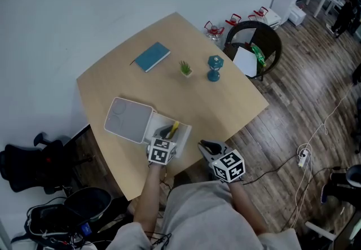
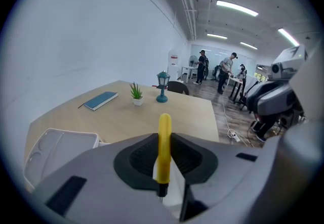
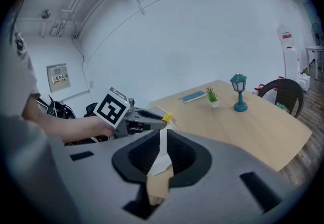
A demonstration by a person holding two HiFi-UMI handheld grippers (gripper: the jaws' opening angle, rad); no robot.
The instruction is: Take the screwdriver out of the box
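Observation:
A white box (image 1: 183, 130) stands near the table's front edge, its lid (image 1: 128, 120) folded open to the left. My left gripper (image 1: 169, 134) hangs just over the box, shut on the yellow handle of the screwdriver (image 1: 174, 127). In the left gripper view the screwdriver (image 2: 163, 149) stands upright between the pads, above the box wall, with the lid (image 2: 55, 147) at lower left. The tool's tip is hidden. My right gripper (image 1: 204, 146) waits to the right of the box; in its own view the right gripper (image 3: 161, 154) has a narrow empty gap and looks at the left gripper (image 3: 150, 119).
Further back on the wooden table (image 1: 237, 105) lie a blue book (image 1: 152, 56), a small potted plant (image 1: 185, 69) and a teal lamp figure (image 1: 214, 68). A dark chair (image 1: 256, 45) stands beyond the far right corner. Cables run over the floor at right.

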